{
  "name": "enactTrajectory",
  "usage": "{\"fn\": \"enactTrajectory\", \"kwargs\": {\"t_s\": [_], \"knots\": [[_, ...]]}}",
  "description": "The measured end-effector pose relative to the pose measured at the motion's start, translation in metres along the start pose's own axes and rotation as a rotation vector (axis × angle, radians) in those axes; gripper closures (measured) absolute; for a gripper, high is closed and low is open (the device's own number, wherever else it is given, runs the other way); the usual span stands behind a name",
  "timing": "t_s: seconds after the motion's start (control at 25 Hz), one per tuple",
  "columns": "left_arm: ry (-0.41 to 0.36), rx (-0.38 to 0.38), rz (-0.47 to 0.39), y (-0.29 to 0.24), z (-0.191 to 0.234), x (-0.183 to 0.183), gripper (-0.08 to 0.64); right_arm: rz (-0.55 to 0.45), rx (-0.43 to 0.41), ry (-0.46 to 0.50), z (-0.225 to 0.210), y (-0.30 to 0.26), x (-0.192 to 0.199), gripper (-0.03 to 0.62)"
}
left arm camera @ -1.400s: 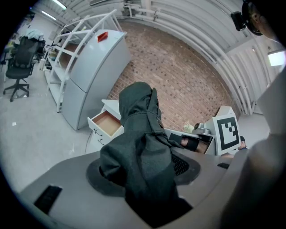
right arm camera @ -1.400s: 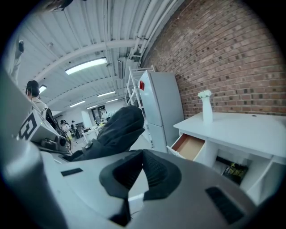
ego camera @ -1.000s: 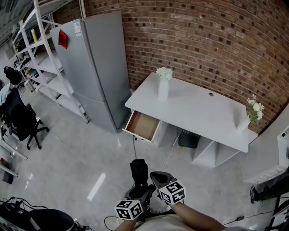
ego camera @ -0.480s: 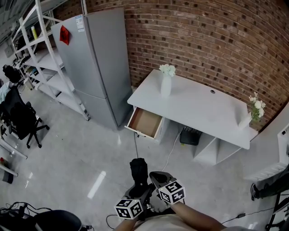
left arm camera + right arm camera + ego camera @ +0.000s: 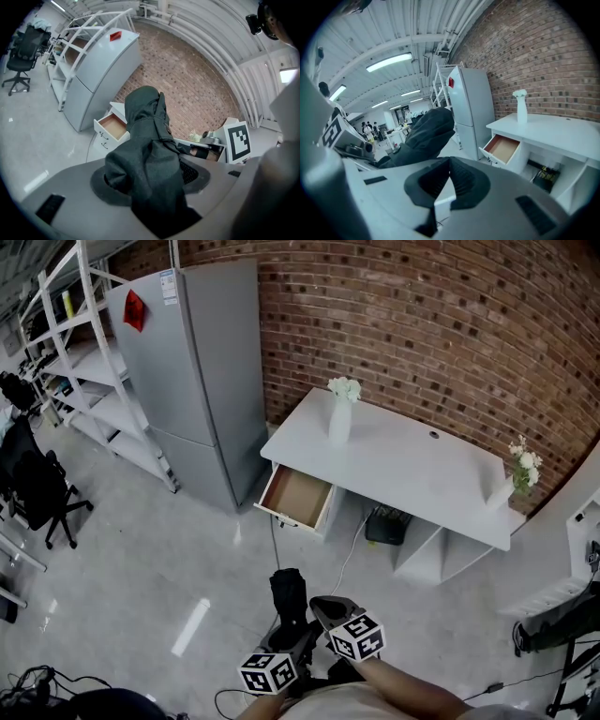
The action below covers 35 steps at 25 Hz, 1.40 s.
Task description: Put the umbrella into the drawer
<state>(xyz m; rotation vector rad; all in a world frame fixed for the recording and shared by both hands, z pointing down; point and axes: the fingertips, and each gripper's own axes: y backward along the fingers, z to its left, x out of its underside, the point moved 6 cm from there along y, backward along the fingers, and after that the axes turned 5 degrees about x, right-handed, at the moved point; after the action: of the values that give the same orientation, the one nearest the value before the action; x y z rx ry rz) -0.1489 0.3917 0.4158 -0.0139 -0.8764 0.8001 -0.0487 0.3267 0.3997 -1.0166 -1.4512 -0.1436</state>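
The umbrella [image 5: 150, 154], folded in its dark sleeve, is clamped in your left gripper [image 5: 286, 641]. The jaws are closed on its lower end and the rest sticks up and forward. Your right gripper [image 5: 449, 164] sits just beside it with its jaws together and nothing between them. Both are low in the head view, close to your body.

The step in hand looks like the carry. You have the umbrella, but the drawer [image 5: 295, 498] is well apart from you across the floor [image 5: 141, 559]. It is pulled out of the left end of the desk [image 5: 403, 465], and its wooden bottom shows bare.

Next you would need to walk up to it and bring the umbrella over the opening. Then lower it, probably lengthways so it lies flat, and only then let go. Whether it fits along the drawer can't be judged from here.

The desk is white and carries a vase [image 5: 339, 423] of white flowers near the drawer end. A second vase [image 5: 502, 493] stands at the far right. A black box [image 5: 386, 526] and a cable lie underneath, so mind your feet there.

Behind runs a brick wall [image 5: 422, 324]. A grey fridge [image 5: 197, 371] stands left of the desk, with white shelving [image 5: 84, 362] and a black chair [image 5: 37, 493] further left.
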Motion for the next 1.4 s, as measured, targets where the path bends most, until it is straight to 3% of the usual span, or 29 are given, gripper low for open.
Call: {"fn": "enactTrajectory", "kwargs": {"t_s": [0.48, 1.4], "knots": [[0.004, -0.021, -0.038, -0.022, 0.002, -0.009, 0.305, -0.005, -0.030, 0.008, -0.027, -0.019, -0.009, 0.575], [0.055, -0.112, -0.003, -0.176, 0.015, -0.070, 0.305, -0.005, -0.078, -0.068, -0.190, -0.071, -0.048, 0.575]]}}
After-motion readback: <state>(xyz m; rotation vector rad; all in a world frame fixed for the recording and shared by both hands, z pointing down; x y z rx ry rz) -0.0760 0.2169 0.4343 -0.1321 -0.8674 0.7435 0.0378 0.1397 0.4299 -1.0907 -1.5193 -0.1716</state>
